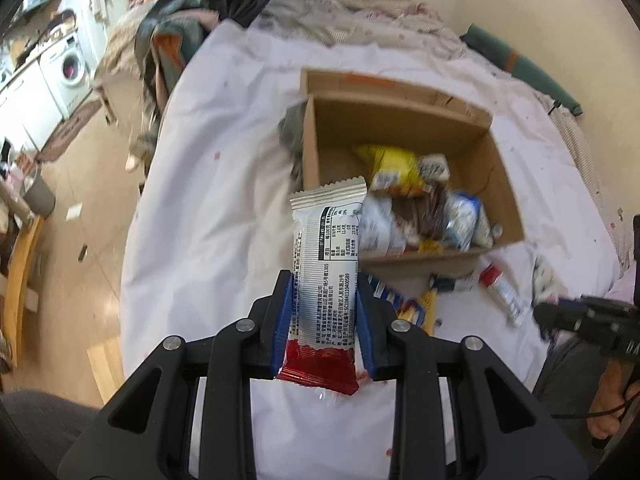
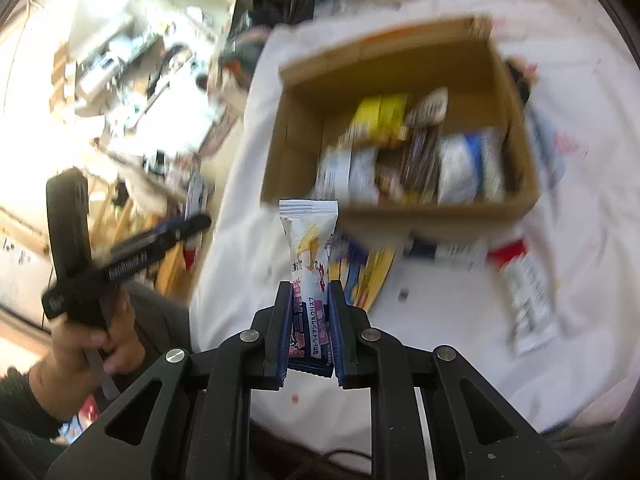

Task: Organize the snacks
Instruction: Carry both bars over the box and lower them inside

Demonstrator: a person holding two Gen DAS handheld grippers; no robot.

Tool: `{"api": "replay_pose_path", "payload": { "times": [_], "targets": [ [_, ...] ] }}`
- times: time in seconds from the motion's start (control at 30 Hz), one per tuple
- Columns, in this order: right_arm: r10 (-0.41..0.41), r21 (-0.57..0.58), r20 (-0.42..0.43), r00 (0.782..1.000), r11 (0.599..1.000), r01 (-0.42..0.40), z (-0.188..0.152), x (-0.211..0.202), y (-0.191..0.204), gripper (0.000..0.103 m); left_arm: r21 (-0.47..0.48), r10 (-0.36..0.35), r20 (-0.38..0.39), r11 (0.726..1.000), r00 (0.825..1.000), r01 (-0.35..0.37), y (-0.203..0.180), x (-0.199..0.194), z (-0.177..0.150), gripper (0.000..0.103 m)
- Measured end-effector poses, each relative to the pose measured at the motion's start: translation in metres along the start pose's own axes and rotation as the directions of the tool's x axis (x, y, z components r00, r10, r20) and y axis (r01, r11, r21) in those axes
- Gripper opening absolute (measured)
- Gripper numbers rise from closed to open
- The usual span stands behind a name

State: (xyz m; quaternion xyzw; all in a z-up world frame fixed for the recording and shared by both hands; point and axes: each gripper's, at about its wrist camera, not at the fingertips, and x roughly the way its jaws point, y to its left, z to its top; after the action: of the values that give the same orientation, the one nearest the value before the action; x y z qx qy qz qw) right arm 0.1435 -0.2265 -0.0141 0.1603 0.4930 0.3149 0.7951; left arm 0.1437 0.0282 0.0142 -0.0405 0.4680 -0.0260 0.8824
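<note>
An open cardboard box [image 1: 400, 120] sits on a white sheet and holds several snack packets, among them a yellow bag [image 1: 392, 164]. My left gripper [image 1: 326, 280] is shut on a long white snack bar with a red end [image 1: 326, 256], held just short of the box's near left corner. My right gripper [image 2: 309, 286] is shut on a white and blue snack bar [image 2: 310, 248], held in front of the box [image 2: 296, 140]. Loose packets lie on the sheet by the box's near side, such as a red-and-white bar [image 1: 502, 288] and yellow-blue packets [image 2: 368, 276].
The white sheet [image 1: 224, 168] covers a bed with pillows and blankets [image 1: 360, 12] at the far end. The floor, a washing machine [image 1: 74, 66] and clutter lie to the left. The other hand-held gripper shows at the right edge of the left wrist view [image 1: 584, 320].
</note>
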Motion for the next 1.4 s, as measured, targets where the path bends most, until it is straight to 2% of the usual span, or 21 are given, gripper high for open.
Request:
{"api": "replay_pose_path", "payload": {
  "times": [0.17,0.27,0.33,0.43,0.5,0.6,0.73,0.83,0.93,1.0,1.1,1.2,1.27,1.4],
  "targets": [
    [-0.027,0.007,0.131,0.991,1.000,0.026,0.030,-0.021,0.003,0.018,0.017,-0.021,0.045,1.000,0.999,0.020,-0.014,-0.007,0.024,0.026],
    [-0.067,0.005,0.232,0.970,0.998,0.067,0.040,-0.027,-0.001,0.018,0.032,-0.042,0.082,0.999,0.996,0.040,-0.021,-0.008,0.034,0.026],
    [-0.108,0.018,0.257,0.960,0.994,0.107,0.043,-0.021,-0.012,0.018,0.056,-0.050,0.107,0.997,0.993,0.044,-0.026,-0.002,0.039,0.026],
    [-0.125,0.053,0.230,0.965,0.992,0.116,0.044,0.003,-0.033,0.018,0.088,-0.095,0.084,0.992,0.992,0.088,-0.031,0.026,0.045,0.026],
    [-0.142,0.070,0.212,0.967,0.989,0.130,0.043,0.012,-0.041,0.018,0.088,-0.053,0.053,0.995,0.997,0.048,-0.031,0.047,0.047,0.026],
    [-0.137,0.089,0.190,0.972,0.989,0.122,0.047,0.020,-0.046,0.018,0.072,-0.060,0.034,0.996,0.998,0.057,-0.033,0.063,0.046,0.026],
    [-0.125,0.040,0.189,0.974,0.992,0.119,0.059,0.028,-0.040,0.018,0.081,-0.063,0.016,0.995,0.998,0.061,-0.040,0.080,0.044,0.026],
    [-0.118,0.057,0.170,0.978,0.992,0.109,0.068,0.043,-0.046,0.018,0.080,-0.116,0.008,0.990,0.993,0.115,-0.045,0.093,0.048,0.026],
    [-0.116,0.107,0.136,0.984,0.989,0.102,0.064,0.061,-0.058,0.018,0.084,-0.137,-0.002,0.987,0.991,0.137,-0.048,0.106,0.049,0.026],
    [-0.141,0.110,0.109,0.984,0.985,0.129,0.061,0.072,-0.062,0.018,0.076,-0.140,-0.008,0.987,0.990,0.141,-0.048,0.112,0.047,0.026],
    [-0.136,0.084,0.097,0.986,0.988,0.128,0.062,0.077,-0.061,0.018,0.055,-0.162,-0.032,0.985,0.986,0.163,-0.046,0.114,0.049,0.026],
    [-0.112,0.092,0.091,0.990,0.990,0.104,0.065,0.079,-0.063,0.018,0.059,-0.151,-0.023,0.987,0.988,0.152,-0.046,0.112,0.054,0.026],
    [-0.101,0.093,0.088,0.991,0.991,0.092,0.067,0.081,-0.063,0.018,0.041,-0.145,-0.048,0.988,0.988,0.146,-0.046,0.117,0.055,0.026],
    [-0.058,0.110,0.073,0.996,0.993,0.050,0.072,0.086,-0.066,0.021,0.015,-0.177,-0.100,0.984,0.979,0.180,-0.049,0.127,0.051,0.026]
  ]
}}
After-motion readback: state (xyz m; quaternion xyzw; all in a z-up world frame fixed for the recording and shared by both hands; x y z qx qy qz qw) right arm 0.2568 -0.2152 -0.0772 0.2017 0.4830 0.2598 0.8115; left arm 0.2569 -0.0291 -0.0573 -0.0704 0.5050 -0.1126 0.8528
